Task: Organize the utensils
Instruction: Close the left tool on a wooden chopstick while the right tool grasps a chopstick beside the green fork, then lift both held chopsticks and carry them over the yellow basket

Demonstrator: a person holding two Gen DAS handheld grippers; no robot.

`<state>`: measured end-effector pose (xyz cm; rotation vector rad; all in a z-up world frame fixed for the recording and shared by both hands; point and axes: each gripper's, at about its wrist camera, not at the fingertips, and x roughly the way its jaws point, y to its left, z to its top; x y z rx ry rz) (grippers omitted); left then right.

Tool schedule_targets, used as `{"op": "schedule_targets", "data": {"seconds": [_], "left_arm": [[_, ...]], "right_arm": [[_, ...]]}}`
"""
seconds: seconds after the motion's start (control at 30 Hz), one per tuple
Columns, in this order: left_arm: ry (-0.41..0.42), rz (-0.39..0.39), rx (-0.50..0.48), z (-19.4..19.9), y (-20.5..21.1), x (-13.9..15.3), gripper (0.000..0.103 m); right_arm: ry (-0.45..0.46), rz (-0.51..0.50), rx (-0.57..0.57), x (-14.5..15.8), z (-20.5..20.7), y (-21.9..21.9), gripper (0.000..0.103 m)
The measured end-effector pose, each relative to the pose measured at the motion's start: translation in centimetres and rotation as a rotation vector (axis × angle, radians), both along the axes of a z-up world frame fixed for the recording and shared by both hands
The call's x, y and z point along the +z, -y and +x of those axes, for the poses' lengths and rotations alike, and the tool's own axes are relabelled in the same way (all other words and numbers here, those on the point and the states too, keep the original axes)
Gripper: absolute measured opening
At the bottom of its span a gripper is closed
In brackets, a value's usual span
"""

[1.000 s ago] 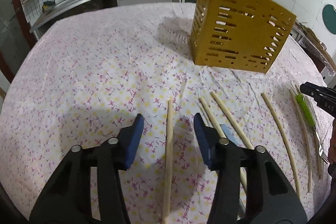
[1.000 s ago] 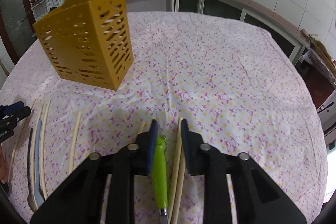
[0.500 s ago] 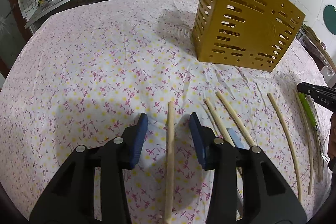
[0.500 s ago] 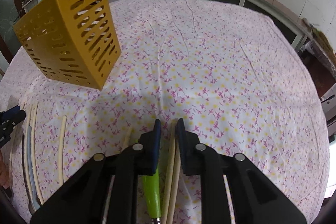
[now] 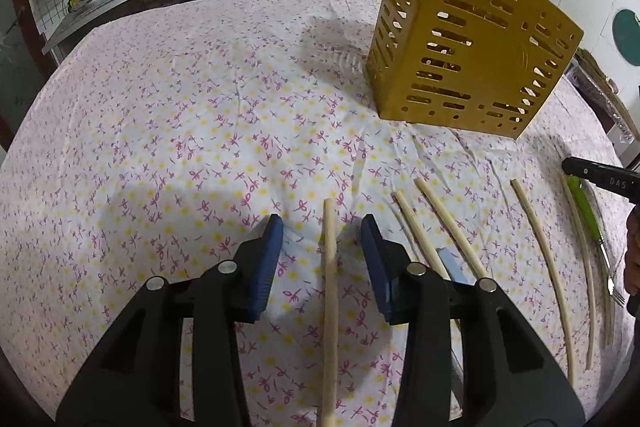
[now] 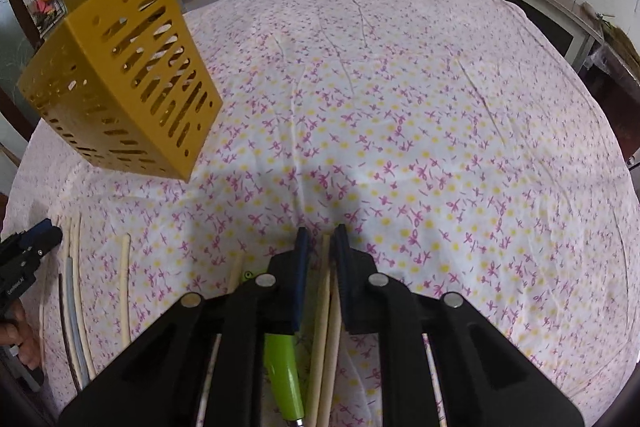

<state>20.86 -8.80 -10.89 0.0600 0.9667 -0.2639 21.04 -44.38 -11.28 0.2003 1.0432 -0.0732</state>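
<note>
- Left wrist view: left gripper [image 5: 322, 227] low over the floral tablecloth [image 5: 180, 131], jaws spread wide, blue pads [image 5: 264, 267] clear of everything.
- One wooden chopstick [image 5: 330, 291] lies on the cloth between the jaws, running lengthwise; neither pad touches it.
- Just right of the gripper: two more chopsticks [image 5: 448, 227] angled side by side, a pale blue handle [image 5: 450, 263] partly hidden behind the right finger.
- Further right: a lone curved chopstick [image 5: 544, 259], then a pair [image 5: 584, 255] alongside the green-handled fork [image 5: 585, 207]. Tines show near the frame edge.
- Yellow slotted utensil holder [image 5: 460, 59] stands upright on the cloth, well beyond the chopsticks, toward the right.
- Right gripper's tip [image 5: 600, 175] enters at the right edge, over the green handle.
- Right wrist view: right gripper [image 6: 320, 247] has jaws nearly together, narrow gap. A chopstick pair [image 6: 326, 339] runs up through the gap; can't tell whether the pads actually pinch them.
- Green fork handle [image 6: 284, 367] lies just left of the gap, under the left finger, outside the jaws.
- Holder [image 6: 128, 83] at upper left, well apart from this gripper.
- Left gripper [image 6: 28, 251] visible at the left edge beside more chopsticks [image 6: 76, 287].
</note>
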Motion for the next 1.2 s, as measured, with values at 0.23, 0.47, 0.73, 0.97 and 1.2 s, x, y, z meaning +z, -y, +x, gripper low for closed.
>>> {"op": "schedule_targets", "data": {"seconds": [0.23,0.47,0.73,0.97,1.2], "left_arm": [[0.012,0.035,0.021,0.2,0.9,0.1,0.006],[0.004,0.032,0.006,0.2,0.7,0.2,0.004],[0.001,0.037,0.04,-0.6,-1.8,0.3,0.004],[-0.009,0.054,0.046,-0.4,-1.4,0.1,0.004],[-0.003,0.078,0.038,-0.1,-0.8,0.1,0.004]], "right_arm": [[0.009,-0.04,0.0,-0.1,-0.2,-0.6,0.013],[0.016,-0.047,0.011,0.2,-0.9,-1.6,0.005],[0.031,-0.012,0.004,0.4,-1.5,-0.8,0.005],[0.012,-0.053,0.026,0.4,-1.5,-1.4,0.006],[0.021,-0.12,0.057,0.3,-1.9,-2.5,0.006]]}}
